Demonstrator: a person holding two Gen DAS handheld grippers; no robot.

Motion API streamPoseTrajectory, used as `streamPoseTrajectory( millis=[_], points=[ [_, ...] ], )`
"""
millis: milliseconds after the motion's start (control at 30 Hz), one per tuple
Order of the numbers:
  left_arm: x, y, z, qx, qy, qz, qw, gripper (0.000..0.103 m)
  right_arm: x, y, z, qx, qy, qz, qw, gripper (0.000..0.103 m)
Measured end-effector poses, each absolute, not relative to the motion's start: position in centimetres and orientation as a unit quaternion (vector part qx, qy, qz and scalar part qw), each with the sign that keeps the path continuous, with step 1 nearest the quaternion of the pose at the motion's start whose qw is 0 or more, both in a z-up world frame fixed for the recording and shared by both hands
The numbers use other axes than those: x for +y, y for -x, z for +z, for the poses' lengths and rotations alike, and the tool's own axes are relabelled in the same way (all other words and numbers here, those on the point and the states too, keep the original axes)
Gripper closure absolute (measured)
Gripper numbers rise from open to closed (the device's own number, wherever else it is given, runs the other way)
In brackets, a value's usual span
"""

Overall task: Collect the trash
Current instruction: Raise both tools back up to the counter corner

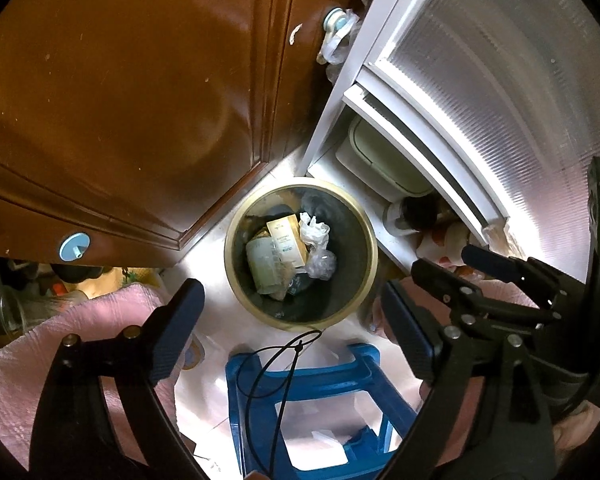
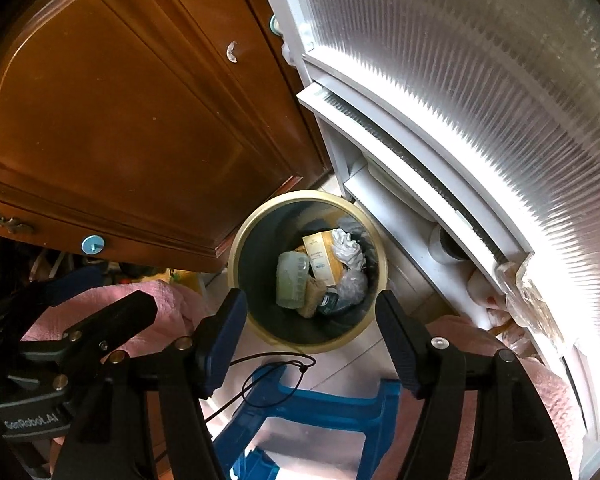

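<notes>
Below, seen from two hand-held grippers aimed down at the floor, a round trash bin with a gold rim stands in a corner. At far left a pink quilted cloth is seen, with a brown wooden cabinet door above it. The left gripper is held above the bin, its jaws wide apart and nothing between them. In the middle, the bin is seen to hold a tan box, a pale green cup lying on its side, and crumpled white plastic. Just in front of the bin a blue plastic stool stands, with a thin black cord looped over it. To the right, the right gripper is likewise held open and empty over the bin. At far right a white ribbed sliding door is seen.

The step in hand is judged to fall between drops, since no trash is carried. Next, a loose piece outside the bin would need to be found and pinched; none is clearly seen here.
</notes>
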State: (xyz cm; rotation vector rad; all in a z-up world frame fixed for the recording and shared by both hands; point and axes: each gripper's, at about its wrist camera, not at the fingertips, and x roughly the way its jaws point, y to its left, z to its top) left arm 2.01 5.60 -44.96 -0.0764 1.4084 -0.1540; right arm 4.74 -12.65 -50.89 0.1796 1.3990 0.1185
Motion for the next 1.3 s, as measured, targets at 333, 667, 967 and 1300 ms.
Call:
streamPoseTrajectory(
  millis=[333, 667, 967, 1300],
  points=[
    [5.5, -1.4, -43.3, 0.629, 0.025, -0.078, 0.773, 0.011, -12.2, -4.2, -49.9, 0.634, -0.072, 0.053, 0.768, 0.035],
    [5.2, 0.6, -37.3, 0.566, 0.013, -0.105, 0.818, 0.011, -12.9, -2.9, -44.6, 0.596, -0.059, 0.055, 0.799, 0.035],
    [4.6, 1.7, -26.2, 0.509, -0.002, -0.130, 0.851, 0.011, -14.4, -2.3, -32.0, 0.523, -0.078, 0.062, 0.846, 0.035],
    [2.7, -1.6, -10.9, 0.465, -0.073, -0.131, 0.872, 0.011, -15.5, -3.7, -15.8, 0.462, -0.053, 0.078, 0.882, 0.035]
  ],
)
